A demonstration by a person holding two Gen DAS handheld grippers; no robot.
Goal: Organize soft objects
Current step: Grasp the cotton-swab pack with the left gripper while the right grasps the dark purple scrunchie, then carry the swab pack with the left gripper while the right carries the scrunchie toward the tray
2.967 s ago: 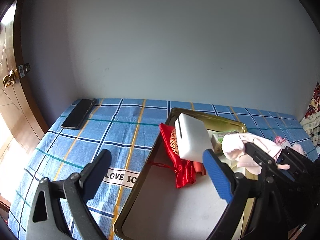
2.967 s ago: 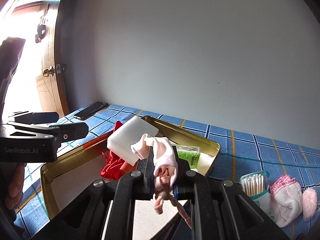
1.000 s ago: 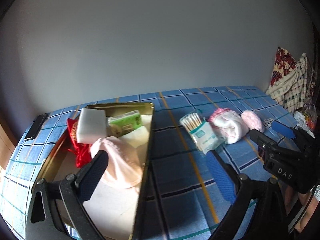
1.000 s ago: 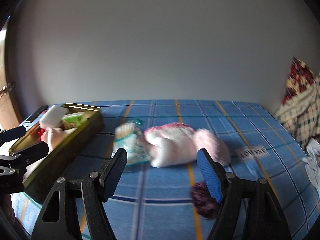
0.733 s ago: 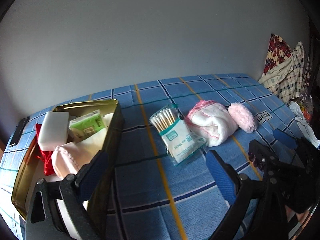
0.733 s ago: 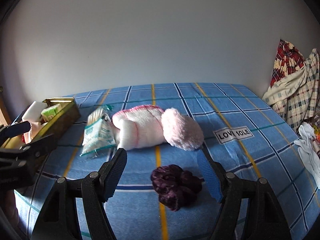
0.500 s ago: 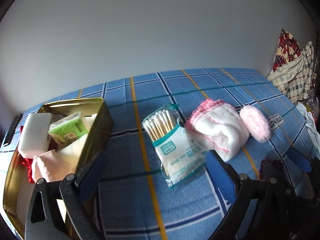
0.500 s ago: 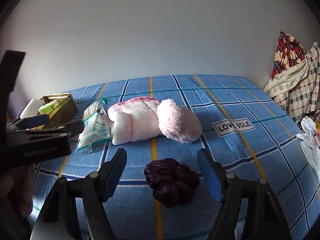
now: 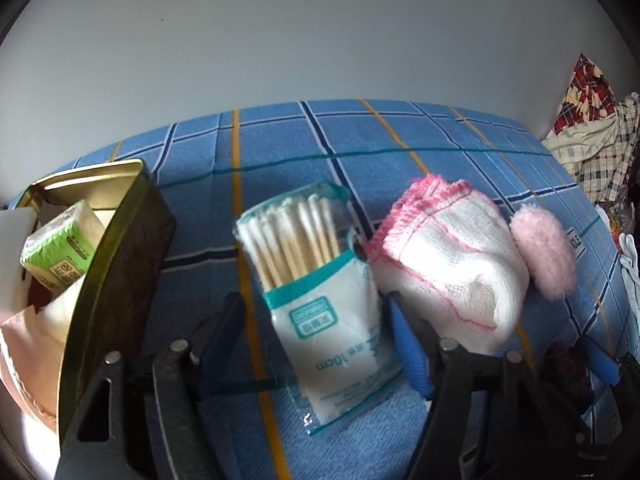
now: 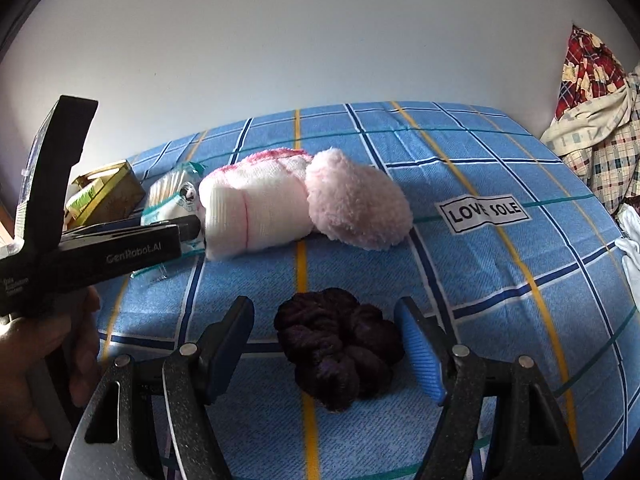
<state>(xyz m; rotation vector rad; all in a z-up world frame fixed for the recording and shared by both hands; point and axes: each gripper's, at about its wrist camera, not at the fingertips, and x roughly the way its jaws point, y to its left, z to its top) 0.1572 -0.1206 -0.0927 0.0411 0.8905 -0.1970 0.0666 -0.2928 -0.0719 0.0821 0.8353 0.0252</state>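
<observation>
A: Left gripper (image 9: 316, 344) closing around the cotton swab packet (image 9: 320, 300) on the blue checked sheet (image 9: 280, 152), just beside the gold tin (image 9: 120, 240); pads not yet pressing.

B: Best to pinch the paper half, not the loose film.

A: Right gripper (image 10: 324, 344) wide, straddling the dark scrunchie (image 10: 340, 348), untouched.

B: Lower first, then squeeze mid-bunch. White cloth (image 10: 256, 212) and pink puff (image 10: 356, 208) waiting behind.

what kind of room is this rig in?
Probably a bedroom: the work surface looks like a bed under a blue plaid sheet against a bare wall, with rumpled checked bedding or clothes piled alongside.
</observation>
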